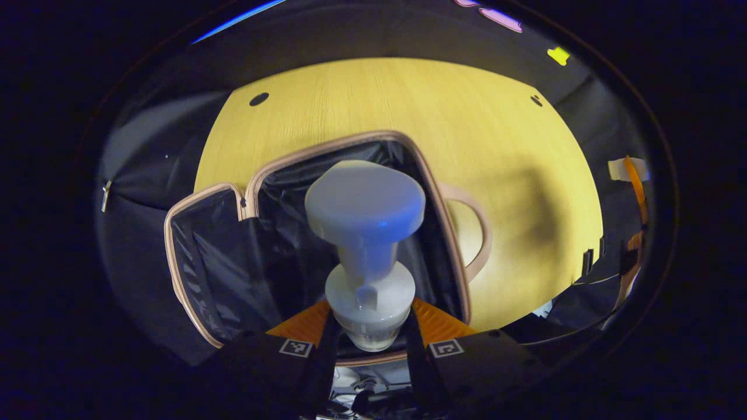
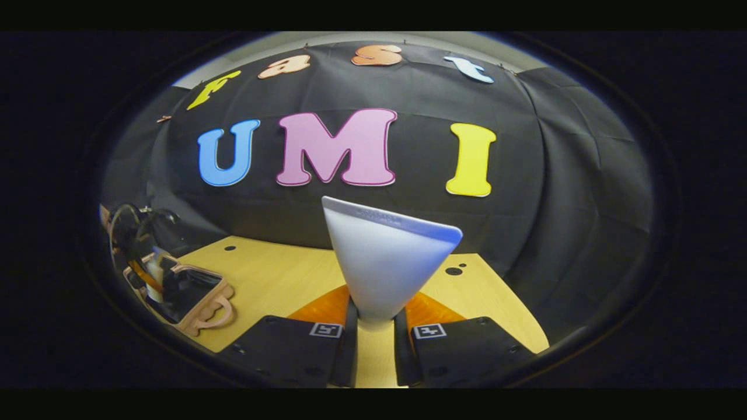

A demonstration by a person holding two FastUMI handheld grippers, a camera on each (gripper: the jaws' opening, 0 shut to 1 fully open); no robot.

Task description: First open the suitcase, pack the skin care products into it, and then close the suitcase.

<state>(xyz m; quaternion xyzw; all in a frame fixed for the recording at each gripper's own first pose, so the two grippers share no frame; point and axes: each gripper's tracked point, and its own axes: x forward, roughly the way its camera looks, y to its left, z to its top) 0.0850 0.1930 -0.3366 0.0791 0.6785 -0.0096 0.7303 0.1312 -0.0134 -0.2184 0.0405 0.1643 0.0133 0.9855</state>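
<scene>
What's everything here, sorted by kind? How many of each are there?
Skin care products: 2, a pump bottle in the left tongs and a tube in the right tongs
Suitcases: 1, open
Tables: 1
Tongs: 2
Total: 6

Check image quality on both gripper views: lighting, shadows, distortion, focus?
Left gripper view: dim and warm, a soft broad shadow on the table right of the open suitcase; strong fisheye bulge; the held pump bottle looms, slightly soft. Right gripper view: brighter, even light, no glare; the held tube is sharp, the wooden table's edges curve with distortion.
</scene>
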